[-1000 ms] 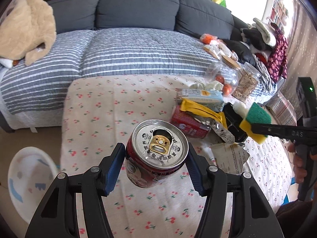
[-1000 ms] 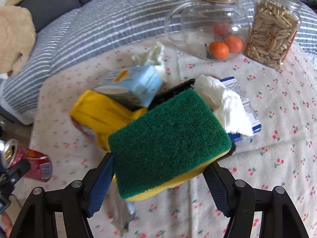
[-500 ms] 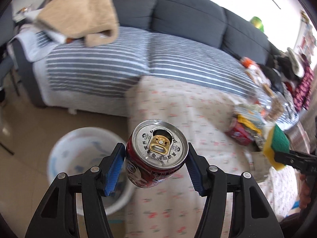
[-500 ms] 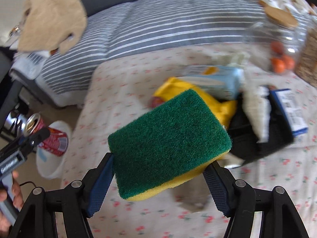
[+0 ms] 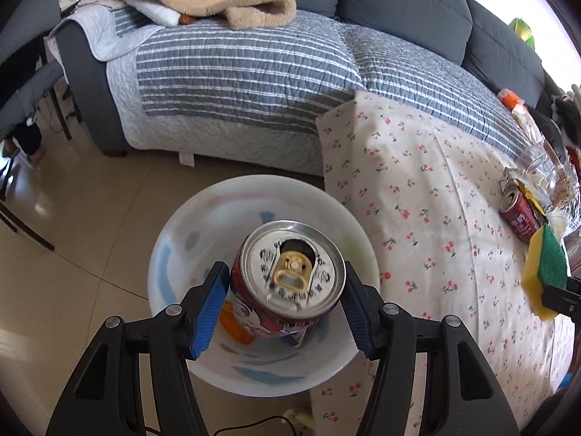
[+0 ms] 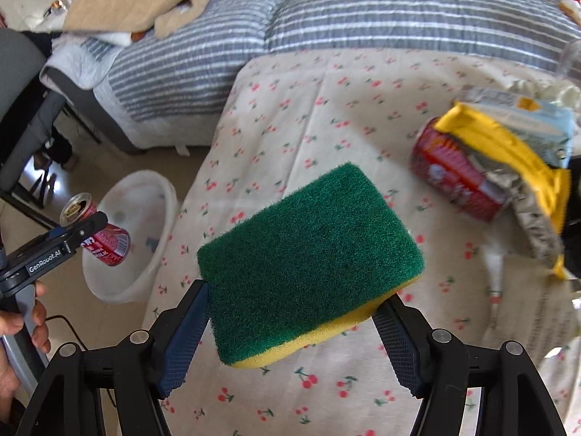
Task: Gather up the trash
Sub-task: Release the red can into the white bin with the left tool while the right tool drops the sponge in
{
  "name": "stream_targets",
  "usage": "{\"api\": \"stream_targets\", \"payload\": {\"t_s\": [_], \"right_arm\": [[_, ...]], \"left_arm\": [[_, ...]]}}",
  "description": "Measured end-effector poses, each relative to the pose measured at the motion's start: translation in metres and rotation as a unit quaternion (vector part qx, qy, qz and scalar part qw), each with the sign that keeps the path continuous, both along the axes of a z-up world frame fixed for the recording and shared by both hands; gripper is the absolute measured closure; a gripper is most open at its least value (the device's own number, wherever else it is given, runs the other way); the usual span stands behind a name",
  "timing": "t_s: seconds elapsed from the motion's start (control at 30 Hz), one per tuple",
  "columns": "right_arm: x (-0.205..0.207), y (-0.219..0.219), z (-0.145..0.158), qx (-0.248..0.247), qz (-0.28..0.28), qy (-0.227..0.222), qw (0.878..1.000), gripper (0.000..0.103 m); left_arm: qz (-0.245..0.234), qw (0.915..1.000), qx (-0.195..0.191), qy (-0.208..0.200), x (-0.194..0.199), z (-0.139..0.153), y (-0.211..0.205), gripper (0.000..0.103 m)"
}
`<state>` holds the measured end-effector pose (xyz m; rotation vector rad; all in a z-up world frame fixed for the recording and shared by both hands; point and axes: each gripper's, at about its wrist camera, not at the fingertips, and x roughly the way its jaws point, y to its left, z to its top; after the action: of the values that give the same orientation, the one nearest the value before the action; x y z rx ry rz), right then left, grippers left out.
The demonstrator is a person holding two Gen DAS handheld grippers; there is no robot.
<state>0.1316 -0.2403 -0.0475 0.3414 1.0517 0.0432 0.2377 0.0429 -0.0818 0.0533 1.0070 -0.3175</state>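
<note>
Grippers each pinch trash: left gripper (image 5: 287, 301) holds an opened red aluminium can (image 5: 287, 290) above the white plastic bin (image 5: 174, 239), right gripper (image 6: 290, 330) a green-and-yellow sponge (image 6: 308, 254) over the table; more litter (image 6: 490, 167) waits beyond.

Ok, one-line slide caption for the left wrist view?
Left gripper holds an opened red can over the white bin beside the cherry-print table.

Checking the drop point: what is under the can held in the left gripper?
The white bin on the floor lies below the can. The can covers part of the bin's inside.
</note>
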Motion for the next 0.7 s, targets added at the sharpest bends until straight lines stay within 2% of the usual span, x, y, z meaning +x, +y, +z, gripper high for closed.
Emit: {"api": "stream_targets", "payload": {"t_s": [0.07, 0.13, 0.2, 0.4, 0.53, 0.7], "right_arm": [[0.002, 0.005, -0.006, -0.001, 0.003, 0.005, 1.0, 0.027], [0.004, 0.01, -0.011, 0.0, 0.005, 0.01, 1.0, 0.027], [0.007, 0.015, -0.014, 0.001, 0.007, 0.014, 1.0, 0.027], [0.017, 0.037, -0.013, -0.005, 0.02, 0.012, 1.0, 0.026], [0.031, 0.06, -0.014, 0.017, 0.03, 0.008, 0.999, 0.026], [0.057, 0.102, -0.02, 0.033, 0.049, 0.008, 0.998, 0.026]], "left_arm": [[-0.003, 0.9999, -0.009, 0.009, -0.001, 0.001, 0.005, 0.038], [0.002, 0.9998, -0.012, 0.016, -0.004, 0.005, 0.01, 0.029], [0.007, 0.9997, -0.014, 0.015, -0.007, 0.009, 0.015, 0.026], [0.056, 0.9981, -0.02, 0.017, -0.018, 0.023, 0.059, 0.022], [0.098, 0.9949, -0.012, 0.018, -0.026, 0.026, 0.094, 0.02], [0.114, 0.9933, 0.003, 0.02, -0.035, 0.024, 0.117, 0.02]]}}
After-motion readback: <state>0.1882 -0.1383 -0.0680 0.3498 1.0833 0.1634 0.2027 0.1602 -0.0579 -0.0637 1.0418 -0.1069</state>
